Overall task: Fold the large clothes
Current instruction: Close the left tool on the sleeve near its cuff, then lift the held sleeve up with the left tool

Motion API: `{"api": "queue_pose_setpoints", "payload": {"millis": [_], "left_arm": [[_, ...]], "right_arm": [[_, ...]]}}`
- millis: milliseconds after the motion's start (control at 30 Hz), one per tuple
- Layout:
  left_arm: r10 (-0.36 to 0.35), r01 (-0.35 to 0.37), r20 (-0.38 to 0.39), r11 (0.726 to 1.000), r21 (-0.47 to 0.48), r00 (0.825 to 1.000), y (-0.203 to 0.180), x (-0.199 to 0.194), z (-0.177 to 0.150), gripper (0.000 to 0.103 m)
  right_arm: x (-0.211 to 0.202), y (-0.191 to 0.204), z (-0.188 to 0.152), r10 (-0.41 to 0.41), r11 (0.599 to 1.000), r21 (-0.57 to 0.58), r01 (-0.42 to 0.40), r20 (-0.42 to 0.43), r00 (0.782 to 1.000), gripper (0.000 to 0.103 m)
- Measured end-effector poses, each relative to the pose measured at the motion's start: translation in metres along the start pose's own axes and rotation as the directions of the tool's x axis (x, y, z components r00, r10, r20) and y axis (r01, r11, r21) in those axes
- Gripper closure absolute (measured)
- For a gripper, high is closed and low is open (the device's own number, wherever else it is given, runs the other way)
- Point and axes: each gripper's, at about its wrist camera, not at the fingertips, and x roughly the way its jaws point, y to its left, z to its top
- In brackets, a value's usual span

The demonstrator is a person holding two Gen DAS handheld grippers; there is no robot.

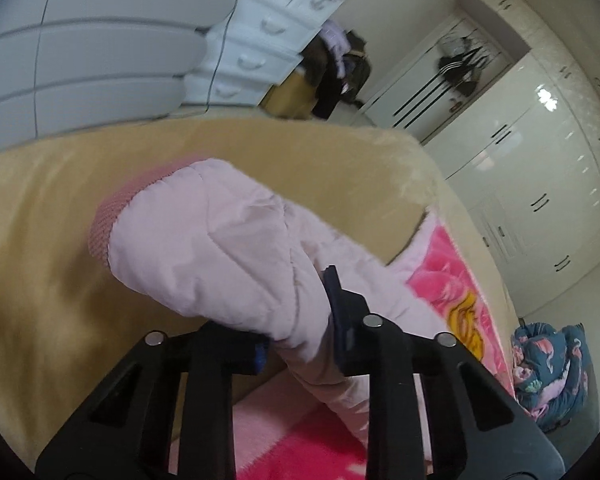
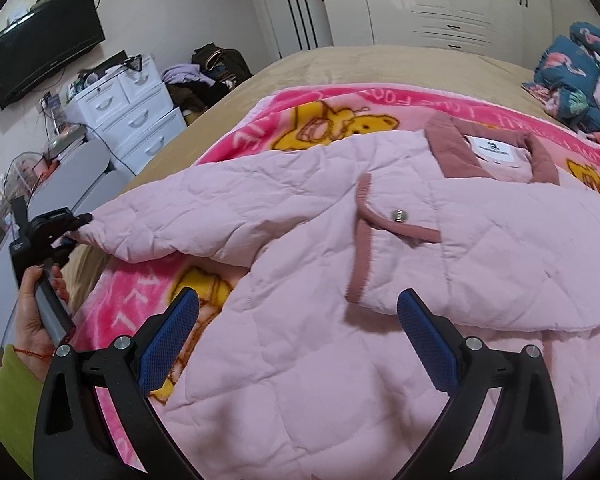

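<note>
Near the bed's (image 2: 320,60) left edge, the left hand-held gripper (image 1: 300,320) pinches the pink jacket's (image 2: 300,208) sleeve (image 1: 204,236). Over the jacket's body, the right hand-held gripper (image 2: 298,344) hangs spread apart, empty.

Up ahead of the right gripper, glossy white wardrobes (image 2: 440,4) line the far wall, catching the room's light. Off to its left there's a black television (image 2: 46,46) mounted on the pale wall above a white chest of drawers (image 2: 136,120). A bed (image 2: 340,64) in tan cover fills the middle.

Pale pink quilted jacket (image 2: 300,280), rose trim, on pink cartoon blanket (image 2: 300,108).
</note>
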Motion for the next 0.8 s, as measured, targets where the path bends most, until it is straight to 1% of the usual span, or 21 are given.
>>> {"api": "queue_pose_setpoints", "payload": {"millis": [167,367,500,667,800], "left_arm": [[-0.076,0.074,0.065,0.997,0.028,0.995,-0.018,-0.031,0.009,0.091],[-0.165,0.154,0.122,0.984,0.092,0.979,-0.051,-0.067,0.009,0.091],[-0.201,0.183,0.143,0.974,0.13,0.969,-0.066,-0.086,0.006,0.092],[-0.228,0.195,0.156,0.96,0.202,0.961,-0.097,-0.106,-0.001,0.092],[-0.248,0.205,0.157,0.948,0.243,0.956,-0.12,-0.121,-0.004,0.092]], "right_arm": [[-0.014,-0.013,-0.005,-0.008,1.0,0.025,0.008,0.011,1.0,0.004],[-0.032,-0.027,-0.008,-0.023,0.999,0.045,0.022,0.02,1.0,0.004],[-0.053,-0.038,-0.009,-0.036,0.998,0.058,0.033,0.043,0.998,0.004],[-0.08,-0.051,-0.01,-0.063,0.997,0.057,0.058,0.081,0.995,0.004],[-0.1,-0.067,-0.014,-0.069,0.993,0.103,0.058,0.106,0.992,0.004]]}}
